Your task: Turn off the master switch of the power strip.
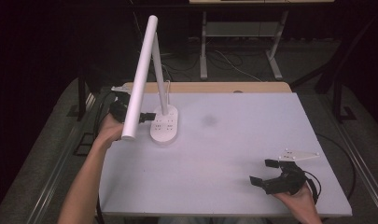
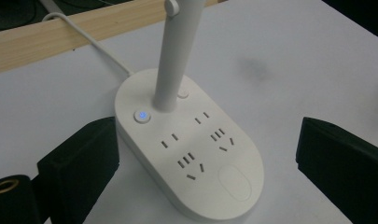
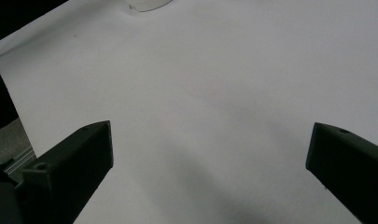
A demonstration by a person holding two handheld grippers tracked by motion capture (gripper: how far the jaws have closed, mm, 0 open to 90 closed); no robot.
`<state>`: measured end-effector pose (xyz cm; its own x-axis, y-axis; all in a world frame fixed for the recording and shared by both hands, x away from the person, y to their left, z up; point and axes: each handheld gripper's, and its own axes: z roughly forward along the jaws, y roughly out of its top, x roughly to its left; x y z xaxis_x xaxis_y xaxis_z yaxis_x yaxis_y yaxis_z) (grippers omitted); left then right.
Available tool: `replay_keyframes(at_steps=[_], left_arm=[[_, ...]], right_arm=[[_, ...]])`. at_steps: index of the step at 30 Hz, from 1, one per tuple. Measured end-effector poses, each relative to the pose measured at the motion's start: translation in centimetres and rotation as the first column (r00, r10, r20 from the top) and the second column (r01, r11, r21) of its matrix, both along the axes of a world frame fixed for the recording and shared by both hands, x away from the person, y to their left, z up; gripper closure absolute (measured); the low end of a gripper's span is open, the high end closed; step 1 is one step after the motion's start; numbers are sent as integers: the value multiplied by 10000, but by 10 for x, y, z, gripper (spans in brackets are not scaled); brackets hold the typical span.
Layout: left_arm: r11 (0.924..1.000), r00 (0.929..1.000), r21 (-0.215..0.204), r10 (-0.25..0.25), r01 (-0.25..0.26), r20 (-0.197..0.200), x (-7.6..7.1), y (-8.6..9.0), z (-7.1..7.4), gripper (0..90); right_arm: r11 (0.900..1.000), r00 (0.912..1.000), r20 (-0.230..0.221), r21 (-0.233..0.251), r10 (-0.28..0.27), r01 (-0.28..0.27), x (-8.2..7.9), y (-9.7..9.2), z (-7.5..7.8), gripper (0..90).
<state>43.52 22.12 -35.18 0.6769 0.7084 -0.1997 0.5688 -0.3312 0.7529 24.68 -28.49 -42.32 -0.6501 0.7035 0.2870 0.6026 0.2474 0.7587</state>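
Observation:
A white desk lamp stands at the table's back left. Its oval base [image 1: 164, 125] carries several sockets, and its long tube head [image 1: 140, 77] slants toward me. In the left gripper view a small button [image 2: 141, 115] on the base [image 2: 191, 154] glows blue beside the stem [image 2: 175, 60]. My left gripper [image 1: 144, 116] is open at the base's left side, with its jaws standing either side of the base [image 2: 209, 140], apart from it. The lamp head partly hides this gripper in the high view. My right gripper [image 1: 262, 171] is open over bare table at the front right [image 3: 210, 140], holding nothing.
The white table top [image 1: 233, 140] has a wooden strip [image 1: 214, 87] along its back edge. The lamp's white cable [image 2: 91, 39] runs off over that strip. A faint dark smudge [image 1: 208, 120] marks the table's middle. Desk legs [image 1: 203, 46] and cables lie on the floor behind.

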Motion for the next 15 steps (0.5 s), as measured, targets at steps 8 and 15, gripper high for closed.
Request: replay_keyframes(at_steps=[8, 15], left_arm=[[9997, 9999, -158, 169, -169, -7, 9, 0, 2, 78], [9993, 9992, -180, 339, -343, -214, 18, -1, -2, 101]], right_arm=[[10000, 10000, -2, 0, -34, 34, 0, 0, 0, 0], [10000, 10000, 0, 5, -47, 47, 0, 0, 0, 0]])
